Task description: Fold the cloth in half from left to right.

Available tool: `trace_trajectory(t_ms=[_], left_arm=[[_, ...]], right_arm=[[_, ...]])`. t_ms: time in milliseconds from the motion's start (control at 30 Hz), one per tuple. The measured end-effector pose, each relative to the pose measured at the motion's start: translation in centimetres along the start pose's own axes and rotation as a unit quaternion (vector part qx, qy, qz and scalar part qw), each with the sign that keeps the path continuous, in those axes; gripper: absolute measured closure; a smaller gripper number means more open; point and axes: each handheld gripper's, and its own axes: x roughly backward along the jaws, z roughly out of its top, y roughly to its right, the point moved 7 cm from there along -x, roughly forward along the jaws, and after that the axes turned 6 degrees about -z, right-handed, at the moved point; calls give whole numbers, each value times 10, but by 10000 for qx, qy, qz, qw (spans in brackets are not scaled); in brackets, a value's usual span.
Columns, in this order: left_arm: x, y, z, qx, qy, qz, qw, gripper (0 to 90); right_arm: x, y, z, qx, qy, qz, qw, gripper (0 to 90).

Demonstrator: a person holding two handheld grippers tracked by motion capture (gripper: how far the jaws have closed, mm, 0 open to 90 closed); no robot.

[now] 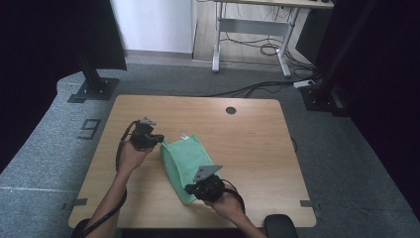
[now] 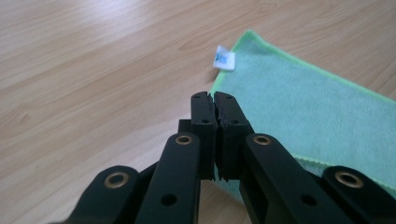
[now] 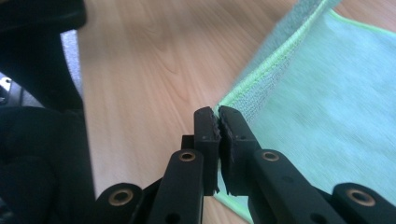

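Obs.: A green microfibre cloth with a lighter stitched hem [image 1: 185,161] lies on the light wooden table [image 1: 247,144], toward the near left of centre. Its left long edge is raised off the wood into a soft fold. A small white care label [image 2: 225,59] stands at the far corner.

Left gripper [image 1: 157,140]: jaws pressed together on the far-left corner of the cloth; in the left gripper view the hem runs straight into the closed tips. Right gripper [image 1: 194,189]: jaws likewise pressed together, pinching the near-left corner; in the right gripper view the stitched hem disappears between the pads [image 3: 209,128]. Both grips look shallow, taken right at the edge.

Judgement: the step in hand is a fold, carrying the left edge over toward the right edge.

Notes on doing it well:
- Keep both jaws clamped until the edge is laid down; a shallow pinch on microfibre could slip if tugged.
- Move the two hands together and at equal height, so the lifted edge stays straight and does not skew.
- Hold light tension between the corners; too much drags the whole cloth across the wood.
- Lift just enough to clear the resting half, then bring the held hem down onto the opposite hem, corners matched.
- Risk: the label corner bunching under the fold.
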Motion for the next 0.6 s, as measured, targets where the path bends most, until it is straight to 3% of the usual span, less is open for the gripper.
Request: trace_trajectory(t_ms=[333,600], left_arm=[[-34,7,14,-156,-80,123,9998,869],[-49,12,23,-263,-102,167,9995,869]], right_arm=[[9,26,-18,-217,-57,-346,9991,853],[14,39,-29,-357,-96,-508,9980,853]])
